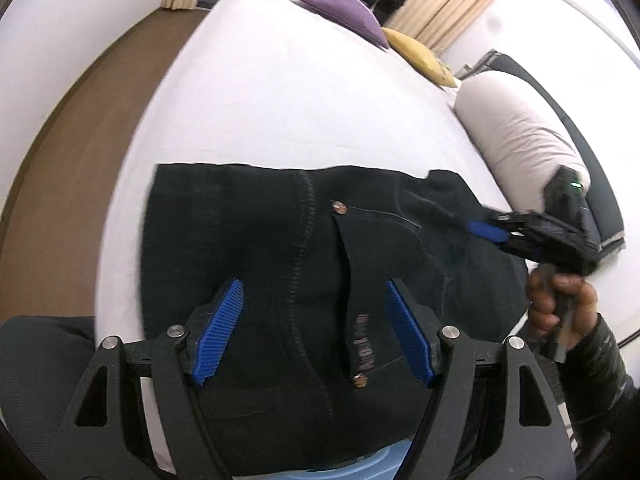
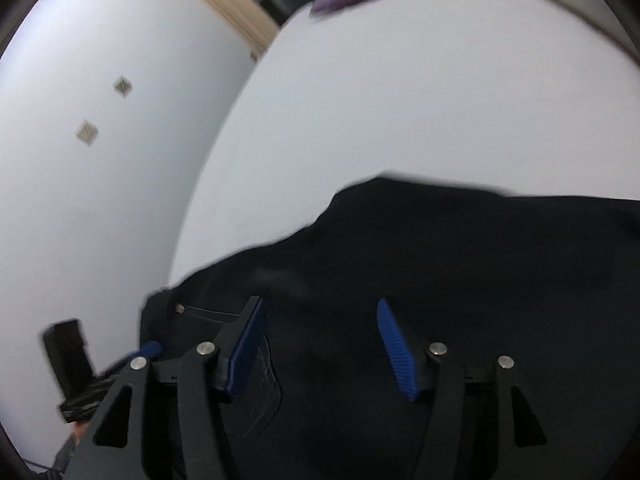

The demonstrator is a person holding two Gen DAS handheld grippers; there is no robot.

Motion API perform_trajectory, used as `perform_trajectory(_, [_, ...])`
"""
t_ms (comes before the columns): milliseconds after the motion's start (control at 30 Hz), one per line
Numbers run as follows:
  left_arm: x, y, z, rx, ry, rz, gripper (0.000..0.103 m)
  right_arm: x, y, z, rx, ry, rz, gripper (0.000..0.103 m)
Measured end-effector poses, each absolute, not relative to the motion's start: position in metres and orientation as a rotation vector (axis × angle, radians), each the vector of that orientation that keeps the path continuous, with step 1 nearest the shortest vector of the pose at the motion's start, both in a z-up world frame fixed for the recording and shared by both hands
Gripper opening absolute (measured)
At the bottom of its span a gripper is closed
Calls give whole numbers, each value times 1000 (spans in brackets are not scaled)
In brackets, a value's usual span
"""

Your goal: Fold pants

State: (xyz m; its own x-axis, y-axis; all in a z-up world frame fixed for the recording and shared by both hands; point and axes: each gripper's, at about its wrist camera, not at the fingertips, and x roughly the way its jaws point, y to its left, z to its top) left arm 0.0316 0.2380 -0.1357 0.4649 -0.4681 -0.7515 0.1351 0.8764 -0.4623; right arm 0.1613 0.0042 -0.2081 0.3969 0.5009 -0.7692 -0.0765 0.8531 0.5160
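The black denim pants (image 1: 304, 264) lie flat on the white-sheeted bed (image 1: 280, 100), filling the lower middle of the left wrist view as a compact dark block with a straight far edge across the middle of the frame. To my eye at least one fold is already in; how many layers sit underneath I cannot tell, and the right-hand corner in the left wrist view looks a little rumpled, so some tidying or a last fold probably remains.

The left gripper (image 1: 314, 332) hovers over the cloth with its blue ribbed pads spread wide and nothing between them. The right gripper (image 2: 320, 344) is likewise parted and empty (its view is smeared with motion), and a hand (image 1: 560, 304) holds its handle at the right edge.

Counting: one pair of pants, two copper rivets (image 1: 340, 207), two grippers, one purple cushion (image 1: 344, 14), one yellow cushion (image 1: 420, 56), one white bolster (image 1: 520, 128).
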Motion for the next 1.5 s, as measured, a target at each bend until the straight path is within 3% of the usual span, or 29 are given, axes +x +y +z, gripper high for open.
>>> perform_trajectory(67, [27, 247, -131, -386, 1013, -374, 72, 180, -3, -229, 445, 1151, 296, 53])
perform_trajectory(133, [20, 262, -126, -417, 993, -358, 72, 198, -27, -237, 555, 1136, 275, 33])
perform_trajectory(200, [16, 273, -122, -432, 984, -324, 72, 208, -46, -226, 485, 1113, 94, 27])
perform_trajectory(300, [11, 285, -113, -488, 960, -315, 72, 208, -73, -204, 443, 1053, -119, 58])
perform_trajectory(467, [15, 267, -94, -479, 930, -418, 74, 185, -44, -190, 565, 1028, 155, 63])
perform_trajectory(633, [31, 204, -104, -389, 995, -520, 74, 184, 1, -223, 582, 1126, 329, 68])
perform_trajectory(667, [35, 194, -112, -348, 1023, -515, 74, 187, -1, -232, 571, 1129, 314, 66])
perform_trajectory(700, [37, 191, -119, -325, 1050, -501, 74, 191, -12, -240, 603, 1103, 326, 57])
perform_trajectory(733, [37, 190, -128, -307, 1073, -485, 74, 191, -23, -243, 641, 1088, 329, 40])
perform_trajectory(800, [33, 190, -130, -307, 1064, -476, 75, 187, -62, -247, 704, 1082, 260, 24])
perform_trajectory(867, [31, 186, -124, -293, 1077, -460, 75, 175, -105, -241, 719, 1038, 116, 26])
perform_trajectory(1000, [45, 152, -102, -258, 1041, -481, 76, 128, -177, -221, 785, 941, -128, 64])
perform_trajectory(1033, [47, 141, -99, -238, 1032, -499, 81, 119, -188, -215, 836, 897, -106, 64])
perform_trajectory(1067, [49, 131, -98, -218, 1029, -500, 96, 114, -180, -208, 870, 874, -58, 64])
perform_trajectory(1100, [53, 118, -100, -195, 1029, -490, 102, 113, -171, -205, 906, 859, 5, 66])
perform_trajectory(1267, [64, 79, -103, -15, 1039, -370, 102, 138, -137, -233, 909, 957, 267, 69])
perform_trajectory(1300, [62, 79, -104, 25, 1037, -349, 102, 142, -140, -243, 904, 982, 228, 63])
perform_trajectory(1333, [60, 85, -106, 50, 1050, -322, 102, 145, -154, -256, 967, 967, 213, 46])
perform_trajectory(1367, [59, 92, -111, 54, 1073, -286, 102, 140, -158, -256, 1024, 947, 219, 38])
perform_trajectory(1433, [54, 117, -117, -17, 1118, -235, 102, 139, -197, -266, 1099, 909, 163, 10])
perform_trajectory(1500, [44, 141, -115, -58, 1113, -224, 102, 118, -239, -264, 1084, 868, 80, 0])
